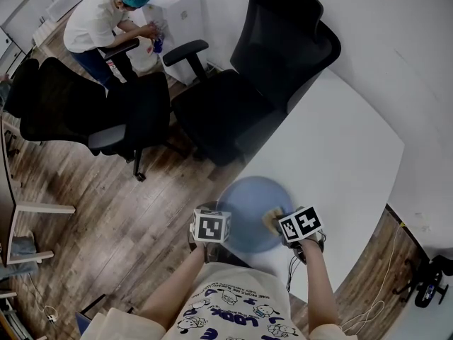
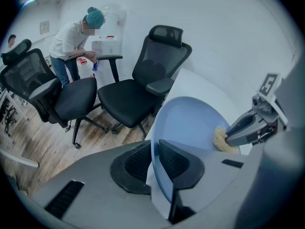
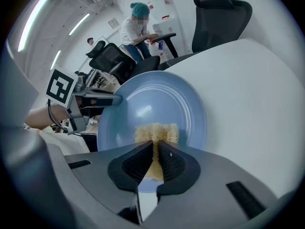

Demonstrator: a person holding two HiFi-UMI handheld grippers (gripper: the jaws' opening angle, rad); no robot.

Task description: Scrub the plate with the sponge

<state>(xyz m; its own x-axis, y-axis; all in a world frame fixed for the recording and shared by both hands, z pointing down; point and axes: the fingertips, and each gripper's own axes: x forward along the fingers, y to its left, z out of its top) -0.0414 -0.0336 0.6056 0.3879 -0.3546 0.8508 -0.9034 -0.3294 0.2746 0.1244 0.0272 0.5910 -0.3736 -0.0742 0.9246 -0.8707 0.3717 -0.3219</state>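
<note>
A light blue plate [image 1: 249, 205] lies at the near corner of the white table [image 1: 333, 154]. My left gripper [image 1: 212, 227] is shut on the plate's near-left rim; in the left gripper view the plate's edge [image 2: 155, 161] runs between the two pads. My right gripper [image 1: 289, 231] is shut on a yellow sponge [image 3: 156, 133], which rests on the plate's face [image 3: 143, 106] near its closer rim. From the left gripper view the sponge [image 2: 220, 138] shows at the plate's right side under the right gripper's tip.
Black office chairs [image 1: 262, 76] stand on the wooden floor beside the table's far-left side. A person in a teal cap [image 1: 113, 13] bends over a counter at the back. A cable [image 1: 368, 310] trails on the floor at the right.
</note>
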